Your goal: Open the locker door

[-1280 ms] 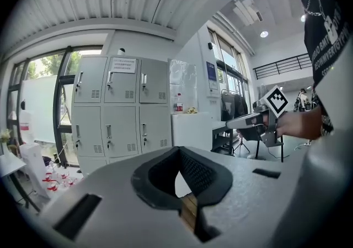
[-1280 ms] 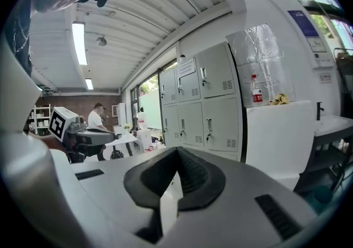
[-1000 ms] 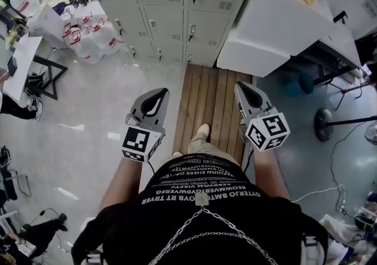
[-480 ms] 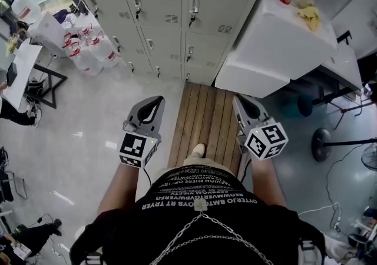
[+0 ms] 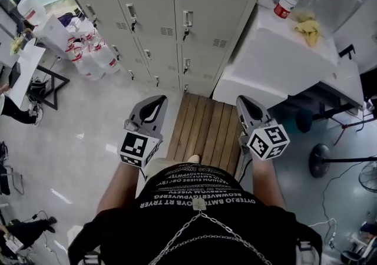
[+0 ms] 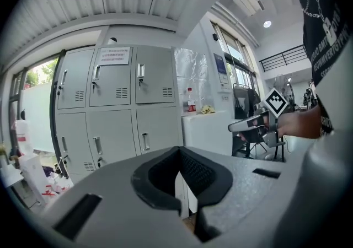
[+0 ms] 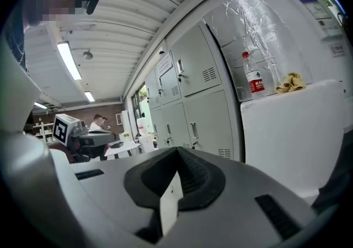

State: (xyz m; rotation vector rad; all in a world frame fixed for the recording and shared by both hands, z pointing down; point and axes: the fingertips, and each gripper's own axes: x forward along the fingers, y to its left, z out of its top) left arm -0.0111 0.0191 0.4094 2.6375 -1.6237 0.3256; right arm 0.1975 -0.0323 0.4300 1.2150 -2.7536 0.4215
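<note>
A bank of grey lockers (image 5: pixel 177 16) fills the top of the head view, each door with a small upright handle (image 5: pixel 187 20). My left gripper (image 5: pixel 156 102) and right gripper (image 5: pixel 244 102) are held side by side at waist height, both pointing at the lockers and well short of them. Each is shut with nothing between its jaws. In the left gripper view the left gripper (image 6: pixel 177 153) faces the locker doors (image 6: pixel 116 90) straight on. In the right gripper view the right gripper (image 7: pixel 176 156) sees the lockers (image 7: pixel 193 81) at an angle to the left.
A white counter (image 5: pixel 277 58) stands right of the lockers with a bottle (image 5: pixel 287 0) and a yellow cloth (image 5: pixel 310 27) on it. Wooden floor slats (image 5: pixel 206 125) lie underfoot. Water jugs (image 5: pixel 88 52) and a desk (image 5: pixel 23 63) are at the left; a stand base (image 5: pixel 321 161) is at the right.
The lockers have come nearer and lower in the head view as the person walks towards them. Both grippers stay shut, side by side in front of the body.
</note>
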